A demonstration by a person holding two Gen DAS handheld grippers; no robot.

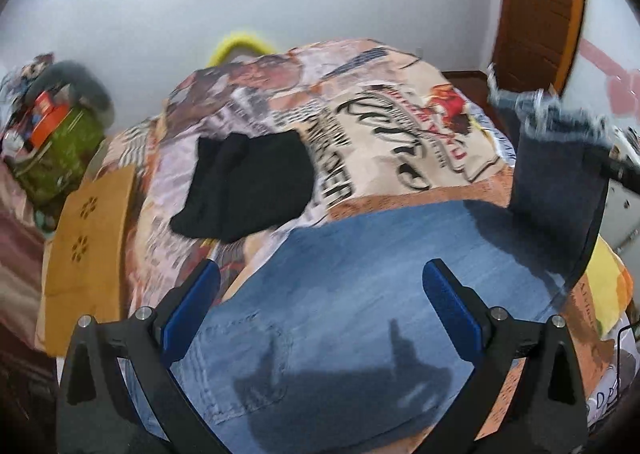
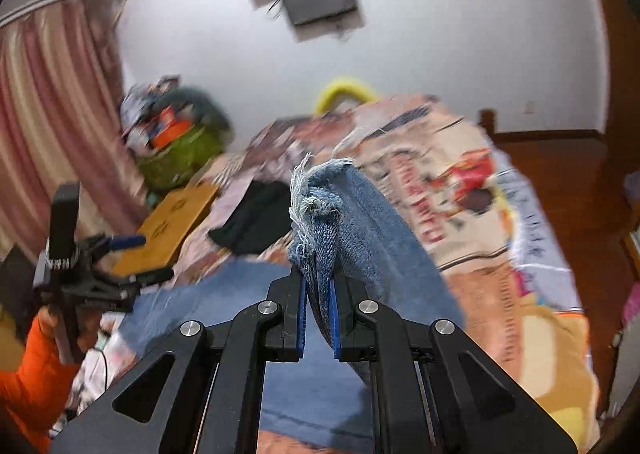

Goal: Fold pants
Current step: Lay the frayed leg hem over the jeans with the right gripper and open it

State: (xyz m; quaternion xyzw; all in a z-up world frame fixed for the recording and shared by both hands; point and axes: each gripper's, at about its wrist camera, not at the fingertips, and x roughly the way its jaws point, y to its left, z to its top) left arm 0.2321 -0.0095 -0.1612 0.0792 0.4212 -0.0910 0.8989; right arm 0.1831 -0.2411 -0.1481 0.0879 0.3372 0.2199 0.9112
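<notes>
Blue jeans (image 1: 340, 294) lie on the bed, waist and back pocket near me in the left wrist view. My left gripper (image 1: 320, 286) is open and empty just above them. My right gripper (image 2: 319, 282) is shut on the jeans' frayed leg hems (image 2: 320, 210) and holds them up in the air. From the left wrist view the lifted legs (image 1: 556, 190) hang at the right, with the rest of the jeans (image 2: 224, 294) trailing down to the bed. The left gripper also shows at the left of the right wrist view (image 2: 120, 254).
A folded black garment (image 1: 244, 186) lies on the patterned bedspread (image 1: 400, 126) behind the jeans. A brown cardboard piece (image 1: 92, 230) sits at the bed's left edge, with a green bag of clutter (image 1: 60, 150) beyond. A wooden door (image 1: 540, 6) stands at the right.
</notes>
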